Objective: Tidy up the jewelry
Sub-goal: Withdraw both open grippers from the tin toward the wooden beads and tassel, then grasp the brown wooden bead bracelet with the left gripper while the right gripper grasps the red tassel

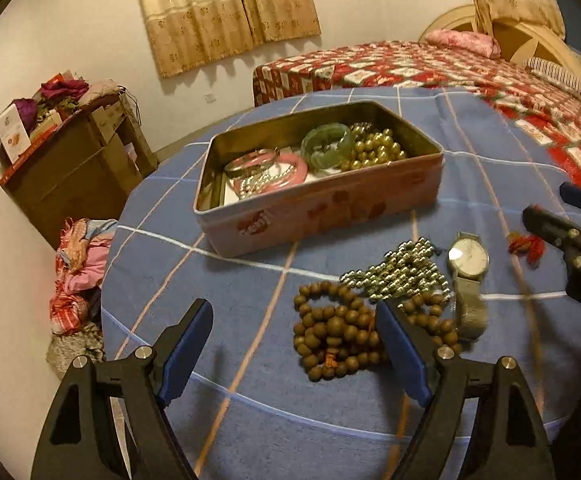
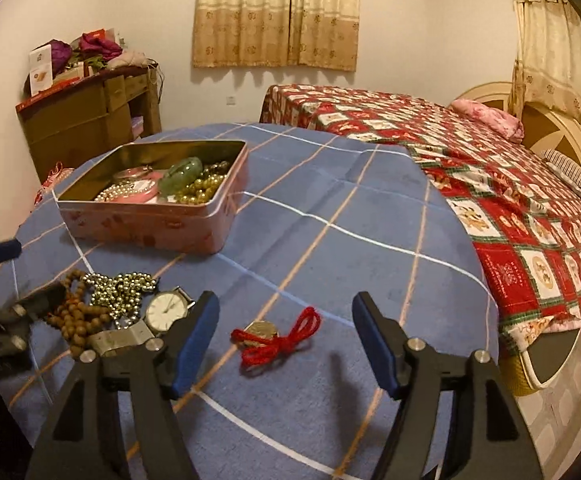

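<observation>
Left gripper jaws wide over wooden beads; tin beyond

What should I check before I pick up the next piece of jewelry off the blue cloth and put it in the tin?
1. Left gripper open and empty: ok.
2. Right gripper open and empty: ok.
3. Red cord pendant lies apart from the other pieces, in line with the right gripper: ok.
4. Wooden beads, silver bead strand and watch separated: not ok, they lie in one touching pile.
5. Tin open with room left: ok, bare floor at its left end.
6. The beads tangled with the strand: cannot tell.
</observation>
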